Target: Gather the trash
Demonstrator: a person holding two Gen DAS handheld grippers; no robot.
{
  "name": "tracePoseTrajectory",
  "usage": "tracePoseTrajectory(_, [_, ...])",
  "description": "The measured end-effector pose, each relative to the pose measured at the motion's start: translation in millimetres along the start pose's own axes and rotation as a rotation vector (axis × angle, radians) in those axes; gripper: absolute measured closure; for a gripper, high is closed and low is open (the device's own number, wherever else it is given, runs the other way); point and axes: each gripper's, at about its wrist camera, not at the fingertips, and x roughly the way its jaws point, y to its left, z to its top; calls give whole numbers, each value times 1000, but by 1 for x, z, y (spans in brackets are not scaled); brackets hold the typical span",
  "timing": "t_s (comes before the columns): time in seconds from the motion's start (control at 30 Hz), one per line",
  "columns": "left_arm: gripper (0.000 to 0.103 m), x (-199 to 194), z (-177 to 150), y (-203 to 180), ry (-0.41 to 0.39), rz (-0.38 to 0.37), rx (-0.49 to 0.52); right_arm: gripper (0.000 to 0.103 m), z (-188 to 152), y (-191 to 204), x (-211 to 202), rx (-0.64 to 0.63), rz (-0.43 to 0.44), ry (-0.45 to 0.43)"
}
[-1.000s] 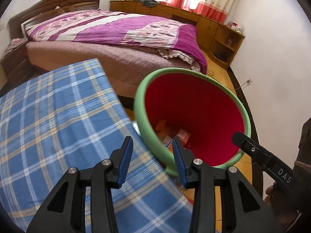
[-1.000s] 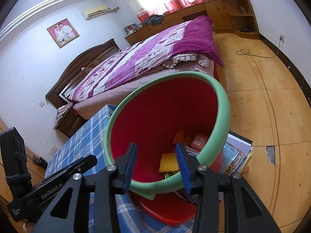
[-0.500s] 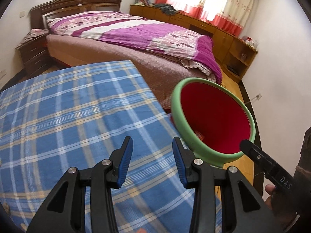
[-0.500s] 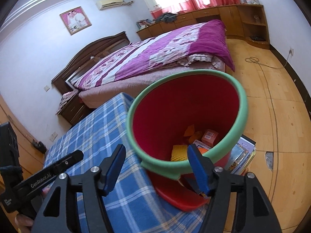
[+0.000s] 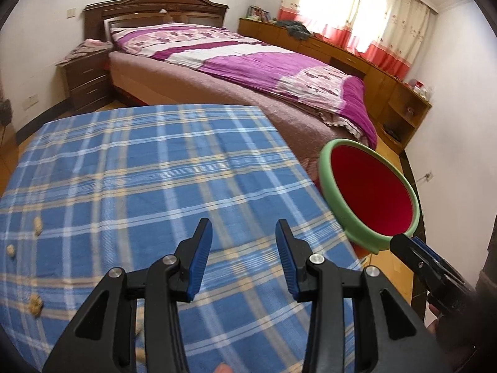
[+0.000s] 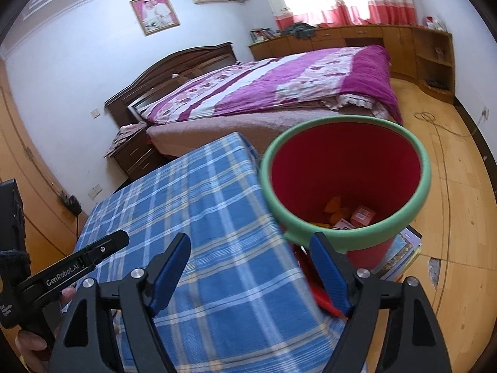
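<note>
Below my two pairs of fingers: table spread with a blue plaid cloth (image 5: 161, 168), near edge out of sight.

Item, left fingers (image 5: 243, 259): black arms, blue pads, parted to a moderate gap, nothing between them, hanging over the near right part of the cloth.

Item, right fingers (image 6: 250, 275): same make, spread wide, jaws lately opening further, nothing held; the left pad shows over the cloth, the right pad over the table's right edge, in front of the bin.

Item, red plastic bin with a thick pale-green rim (image 6: 341, 183): stands off the table's right edge, just beside it, on a stack of books (image 6: 400, 256) on the wooden floor (image 6: 459, 217). Contents: orange and pink paper scraps and small packets (image 6: 351, 216) at the bottom.

Item, small tan crumbs (image 5: 34, 264): several, scattered along the cloth's near left side, well apart from the bin.

Item, bed with a purple and white floral quilt (image 5: 248, 59): beyond the table, dark wooden headboard at the far wall.

Item, framed photograph (image 6: 154, 12): on the far wall, above the headboard.
</note>
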Motion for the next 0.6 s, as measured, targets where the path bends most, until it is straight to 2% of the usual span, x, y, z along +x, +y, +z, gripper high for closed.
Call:
tracePoseTrajectory(0.2, [61,-18,-11,22,-20,41,-40,17,-11,26,-6,-49,23,-16])
tracePoseTrajectory(0.6, [60,-42,-35,45,-66,116,-55,16,-33,49,-16,-99,33,-45])
